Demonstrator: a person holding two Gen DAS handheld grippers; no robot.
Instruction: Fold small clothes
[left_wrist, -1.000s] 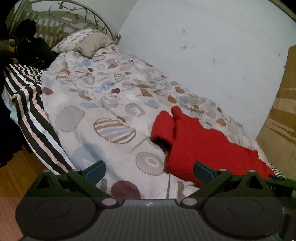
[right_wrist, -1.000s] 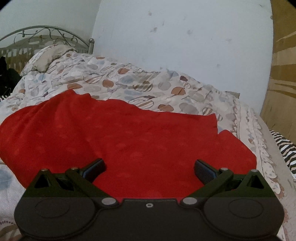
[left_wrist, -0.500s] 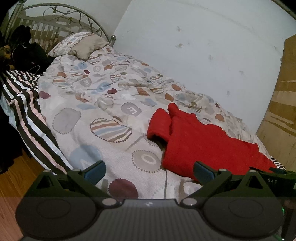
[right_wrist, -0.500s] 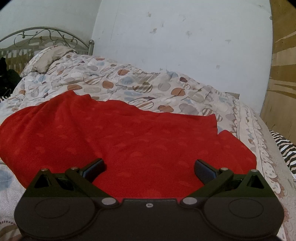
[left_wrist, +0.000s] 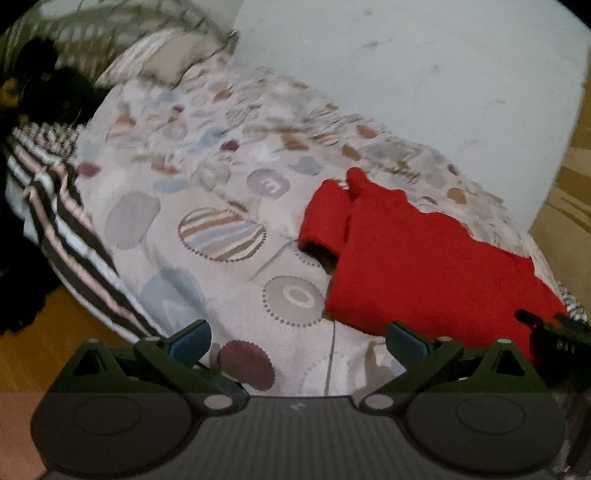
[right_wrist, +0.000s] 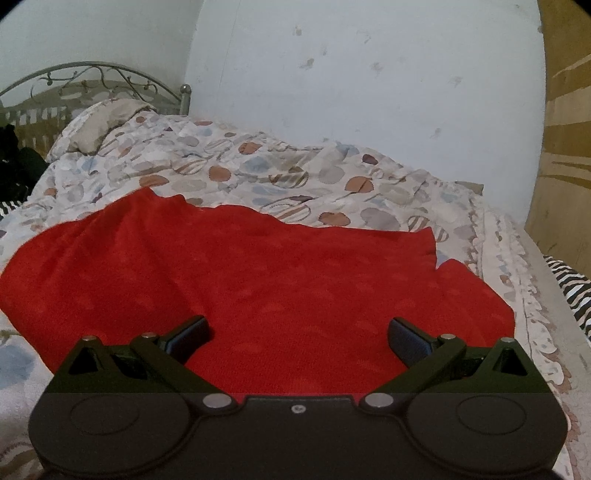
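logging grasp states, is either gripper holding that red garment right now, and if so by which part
Nothing is held. The left gripper and the right gripper both have their jaws wide open, and the red garment lies loose on the bed.

Before me, the bed (right_wrist: 369, 192) wears a patterned quilt (left_wrist: 221, 266); a red garment (right_wrist: 277, 288) lies spread flat on it, a pillow (right_wrist: 103, 125) by the headboard.

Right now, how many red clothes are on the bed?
1. A single red garment lies spread on the patterned quilt, near the foot of the bed, in front of the right gripper. More could be hidden out of view.
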